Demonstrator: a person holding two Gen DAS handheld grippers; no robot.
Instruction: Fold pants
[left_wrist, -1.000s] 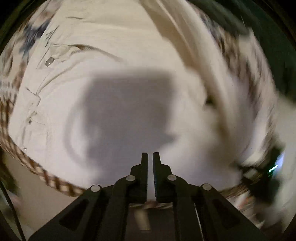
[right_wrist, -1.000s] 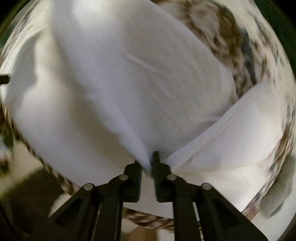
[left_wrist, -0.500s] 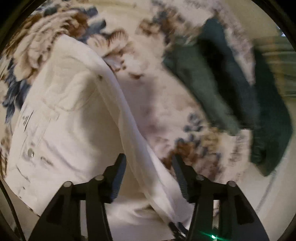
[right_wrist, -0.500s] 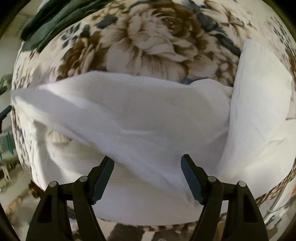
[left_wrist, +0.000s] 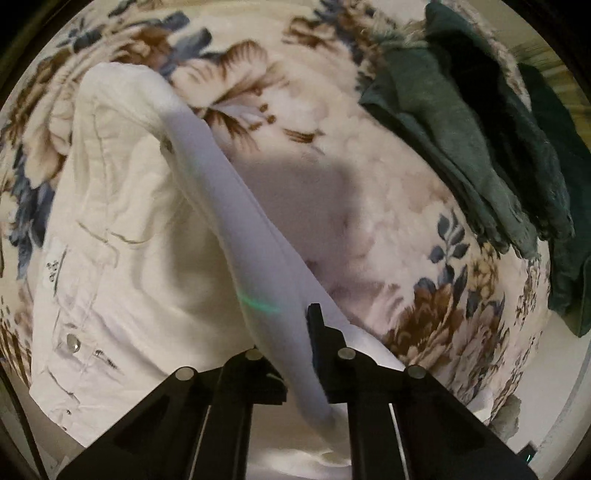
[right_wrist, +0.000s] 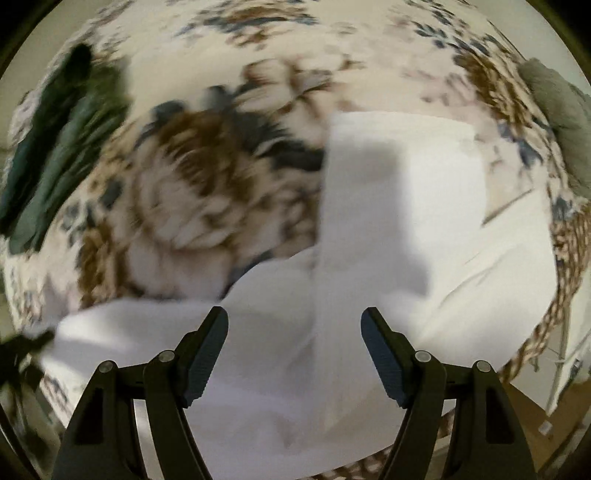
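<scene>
White pants (left_wrist: 122, 236) lie on a floral blanket (left_wrist: 325, 155), waistband and metal button at the lower left of the left wrist view. A raised fold of the white cloth runs from the upper left down between my left gripper's (left_wrist: 291, 332) fingers, which are shut on it. In the right wrist view the pants (right_wrist: 406, 221) lie crumpled across the lower right. My right gripper (right_wrist: 294, 325) is open and empty just above the cloth.
Dark green garments (left_wrist: 498, 155) lie piled at the blanket's far right in the left wrist view and also show at the left in the right wrist view (right_wrist: 55, 155). A grey cloth (right_wrist: 557, 110) lies at the blanket's right edge. The bed's edge and floor show at lower right.
Both grippers opened half a second ago. The left has since closed on a raised fold of the pants. The right stays open and has swung to the right over the cloth.
</scene>
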